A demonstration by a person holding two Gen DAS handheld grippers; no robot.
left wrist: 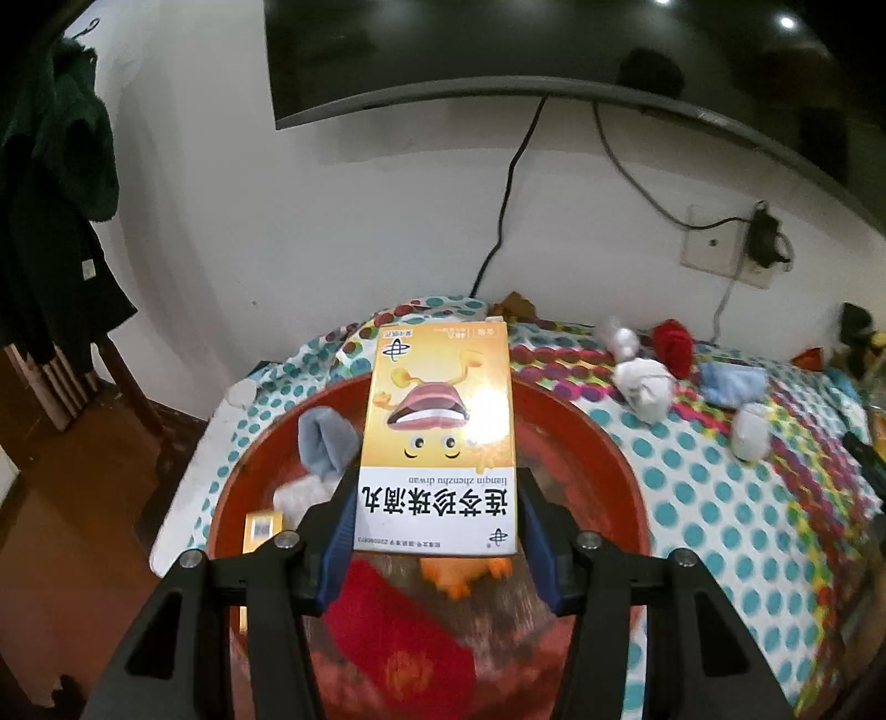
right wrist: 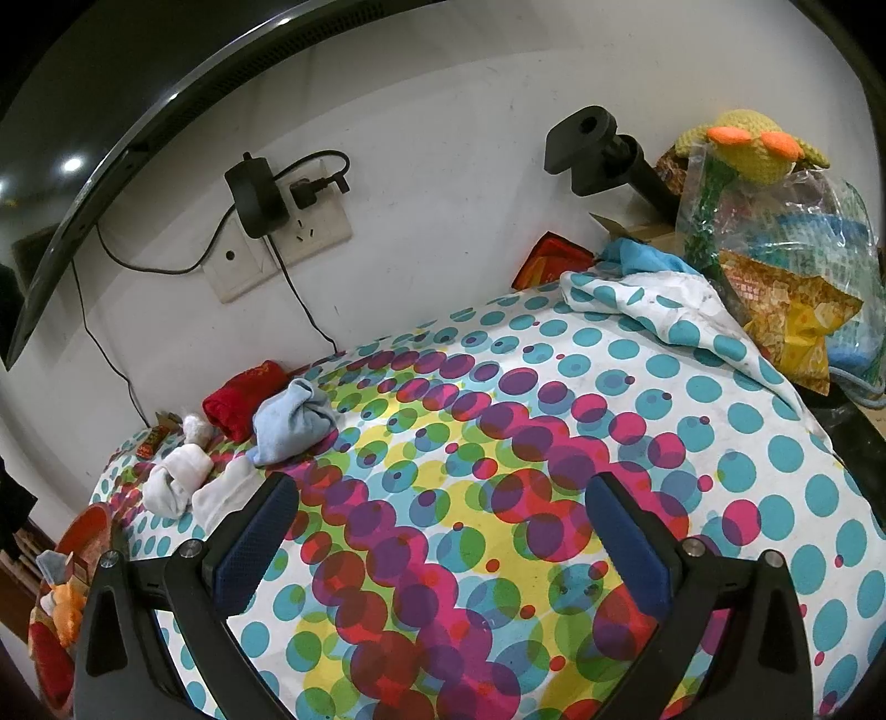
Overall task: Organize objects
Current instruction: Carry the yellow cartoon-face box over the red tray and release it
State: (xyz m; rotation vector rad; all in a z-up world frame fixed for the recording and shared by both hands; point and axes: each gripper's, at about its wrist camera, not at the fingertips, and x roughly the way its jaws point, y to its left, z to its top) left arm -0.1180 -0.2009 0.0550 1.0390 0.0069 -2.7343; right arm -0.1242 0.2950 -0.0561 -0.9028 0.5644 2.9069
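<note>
My left gripper (left wrist: 437, 518) is shut on a yellow and white medicine box (left wrist: 440, 437) and holds it flat above a red basin (left wrist: 620, 471). In the basin lie a grey sock (left wrist: 324, 443), a red cloth (left wrist: 398, 631), an orange toy (left wrist: 465, 573) and a small yellow box (left wrist: 260, 529). My right gripper (right wrist: 443, 537) is open and empty over the dotted tablecloth (right wrist: 498, 443). Rolled socks lie on the cloth: red (right wrist: 246, 399), light blue (right wrist: 293, 421) and white (right wrist: 183, 482); they also show in the left wrist view (left wrist: 645, 385).
A TV (left wrist: 498, 50) hangs on the wall above, with cables down to a wall socket (right wrist: 282, 243). At the table's right end stand plastic bags of snacks (right wrist: 786, 293), a knitted yellow toy (right wrist: 747, 144) and a black mount (right wrist: 598, 149). Dark clothes (left wrist: 50, 194) hang left.
</note>
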